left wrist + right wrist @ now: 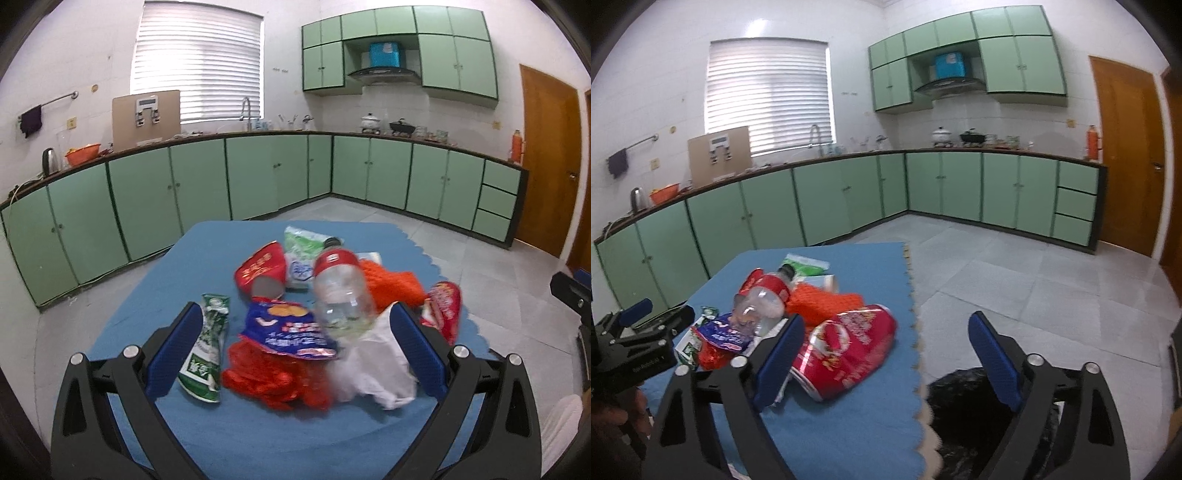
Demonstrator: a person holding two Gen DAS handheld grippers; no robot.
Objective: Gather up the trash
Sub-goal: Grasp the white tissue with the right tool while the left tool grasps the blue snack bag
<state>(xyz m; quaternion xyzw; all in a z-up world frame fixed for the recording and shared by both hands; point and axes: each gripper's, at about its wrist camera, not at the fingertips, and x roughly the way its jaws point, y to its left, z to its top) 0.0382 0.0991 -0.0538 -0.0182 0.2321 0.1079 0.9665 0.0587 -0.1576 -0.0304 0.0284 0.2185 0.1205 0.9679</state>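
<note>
A pile of trash lies on the blue table mat (240,435). It holds a clear plastic bottle with a red label (341,291), a blue snack bag (288,328), a green wrapper (207,350), red crumpled wrappers (273,380), white tissue (373,369), an orange mesh (391,282) and a red snack bag (846,350). My left gripper (295,314) is open, its jaws spread around the near part of the pile. My right gripper (886,325) is open at the table's right edge, with the red snack bag beside its left finger (779,354).
A black trash bag (964,410) stands on the floor just right of the table. Green kitchen cabinets (258,177) line the far walls. A wooden door (546,162) is at the right. Grey tiled floor (1034,280) lies beyond the table.
</note>
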